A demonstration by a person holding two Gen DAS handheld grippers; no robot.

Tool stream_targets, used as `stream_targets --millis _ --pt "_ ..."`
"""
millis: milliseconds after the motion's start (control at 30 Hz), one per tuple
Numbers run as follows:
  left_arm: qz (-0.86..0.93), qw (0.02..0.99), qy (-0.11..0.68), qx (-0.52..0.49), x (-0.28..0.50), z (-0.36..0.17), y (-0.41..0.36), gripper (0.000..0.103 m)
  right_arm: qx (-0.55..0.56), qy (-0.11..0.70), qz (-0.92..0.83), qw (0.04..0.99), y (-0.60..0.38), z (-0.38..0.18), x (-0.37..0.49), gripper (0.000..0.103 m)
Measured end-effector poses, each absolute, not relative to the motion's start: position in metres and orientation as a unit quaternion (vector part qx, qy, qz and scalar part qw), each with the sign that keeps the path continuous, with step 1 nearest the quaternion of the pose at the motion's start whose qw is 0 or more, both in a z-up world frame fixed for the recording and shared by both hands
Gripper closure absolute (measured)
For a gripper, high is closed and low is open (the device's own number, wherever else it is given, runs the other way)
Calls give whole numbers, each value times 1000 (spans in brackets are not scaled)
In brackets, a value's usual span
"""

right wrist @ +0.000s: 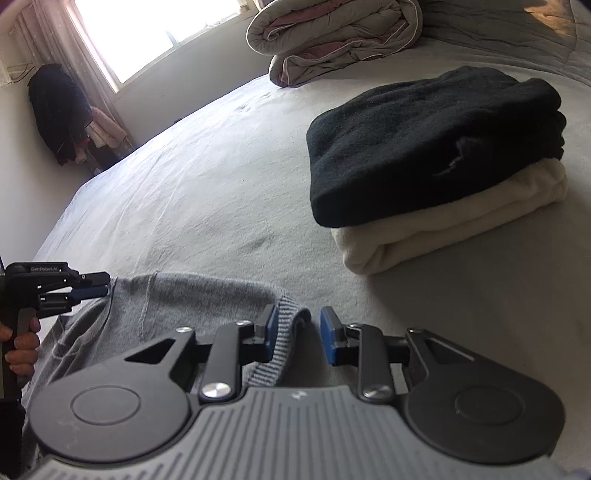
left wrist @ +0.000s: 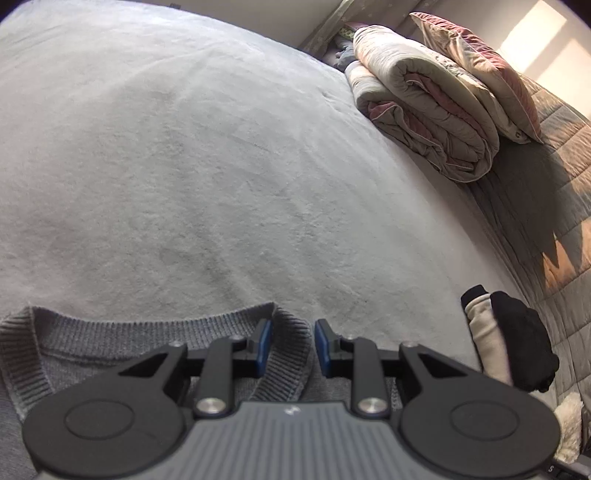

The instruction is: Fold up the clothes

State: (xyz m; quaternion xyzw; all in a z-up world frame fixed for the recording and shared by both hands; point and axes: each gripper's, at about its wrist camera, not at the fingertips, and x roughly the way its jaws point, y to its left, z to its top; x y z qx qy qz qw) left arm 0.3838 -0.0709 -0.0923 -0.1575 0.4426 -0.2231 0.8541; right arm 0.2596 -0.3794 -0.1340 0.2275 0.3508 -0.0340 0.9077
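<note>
1. At the far left of the right wrist view, a person's hand (right wrist: 20, 343) grips the handle of the left gripper (right wrist: 99, 285), which reaches to the left edge of a grey knit sweater (right wrist: 166, 295) lying on the bed.
2. The sweater lies flat on the pale grey bed sheet (left wrist: 221, 166) at the near edge of both views, its ribbed band running across the top of the garment.
3. In the left wrist view, the left gripper's jaws stand slightly apart; the ribbed band (left wrist: 288, 350) passes through the gap, beside the left blue pad (left wrist: 264, 349) and clear of the other pad.
4. In the right wrist view, the right gripper (right wrist: 297, 332) likewise has its jaws a little apart, with the striped ribbed corner (right wrist: 284, 347) of the sweater lying between them against the left pad, the right pad not touching it.
5. Right of the sweater, well apart from it, a folded black garment (right wrist: 424, 147) sits on top of a folded cream garment (right wrist: 461, 225).
6. Beyond that stack, a rolled quilt (right wrist: 332, 33) rests near the head of the bed, with a pillow (left wrist: 480, 70) leaning on it in the left wrist view.
</note>
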Motion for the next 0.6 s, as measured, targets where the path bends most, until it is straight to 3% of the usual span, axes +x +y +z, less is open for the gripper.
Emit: stream_targets --millis 167,400,600 --pt "-260 853 437 -121 365 -86 -78 77 219 385 21 896 -371 -128 236 71" --pt "-236 851 451 -128 379 -102 -71 72 168 398 70 899 -354 -138 224 58" --pt "-242 858 436 -125 386 -112 -88 74 167 385 127 899 -346 -147 235 58"
